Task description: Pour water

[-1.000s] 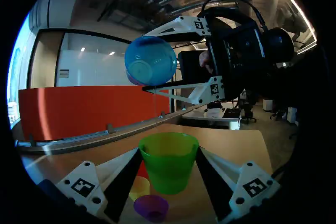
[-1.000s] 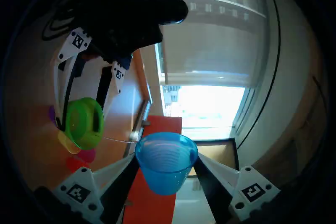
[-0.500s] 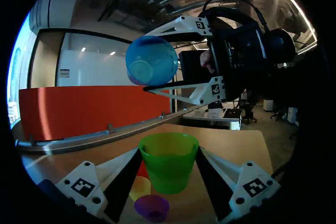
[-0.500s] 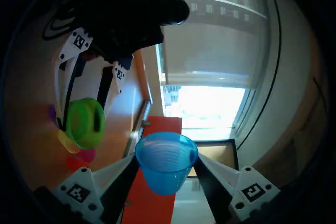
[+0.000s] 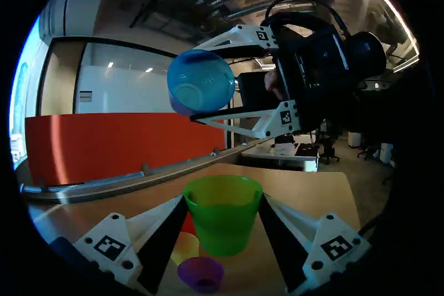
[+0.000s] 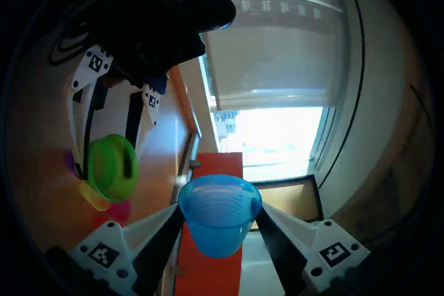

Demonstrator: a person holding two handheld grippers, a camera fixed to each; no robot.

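Note:
My left gripper [image 5: 222, 224] is shut on a green cup [image 5: 223, 215], held upright just above the wooden table [image 5: 311, 190]. Above it, the right gripper [image 5: 211, 82] holds a blue cup [image 5: 200, 82] tipped on its side, its mouth turned towards me. In the right gripper view, my right gripper [image 6: 219, 224] is shut on the blue cup [image 6: 218, 214], and the left gripper [image 6: 111, 151] with the green cup [image 6: 112, 167] lies farther off at the left. No stream of water shows between the cups.
A purple cup [image 5: 201, 274], a yellow cup [image 5: 186, 247] and a red cup [image 5: 189, 225] sit on the table under the green one. An orange partition [image 5: 111, 143] runs behind the table. A bright window [image 6: 272, 135] lies ahead in the right gripper view.
A thin stream of water ran from the blue cup into the green cup one second ago; it has stopped. The blue cup has turned back slightly. The green cup has stayed put.

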